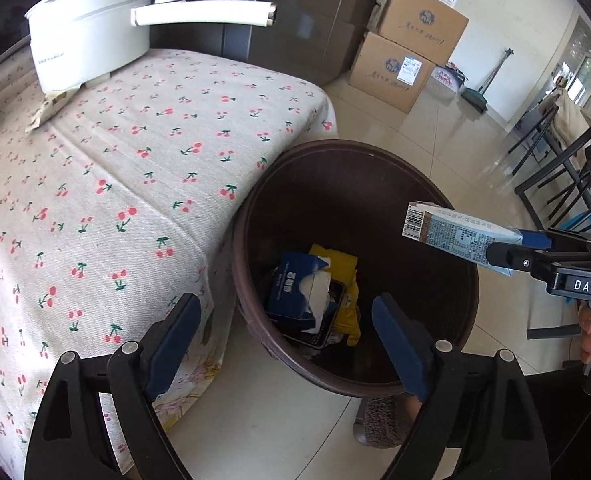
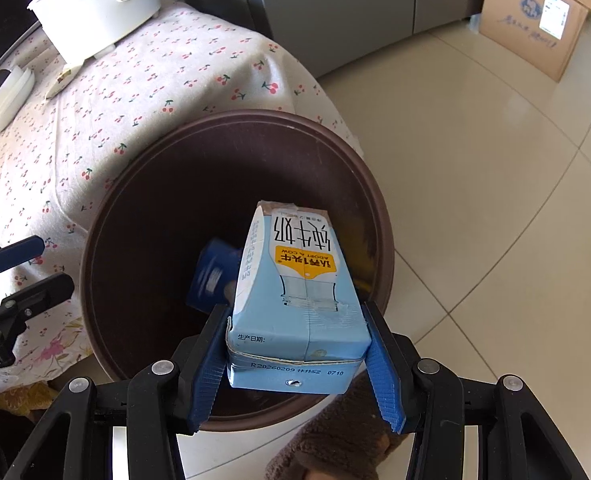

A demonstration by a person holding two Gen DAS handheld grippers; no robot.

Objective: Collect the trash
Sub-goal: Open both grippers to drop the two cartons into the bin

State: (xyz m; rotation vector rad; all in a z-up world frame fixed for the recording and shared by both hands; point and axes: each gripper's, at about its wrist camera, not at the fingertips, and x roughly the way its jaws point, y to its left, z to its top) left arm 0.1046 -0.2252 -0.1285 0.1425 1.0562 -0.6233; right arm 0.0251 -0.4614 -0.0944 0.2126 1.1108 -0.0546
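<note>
The right gripper [image 2: 297, 364] grasps the milk carton [image 2: 295, 296] by its base, jaws pressed on both sides, and holds it over the mouth of the brown bin [image 2: 107, 216], which stands on the floor beside the tabletop [image 1: 95, 184]. The left gripper [image 1: 287, 344] hangs with jaws released, holding nothing. To do this step well, I judge the carton should come toward the middle of the opening before release, so it does not hit the rim.
</note>
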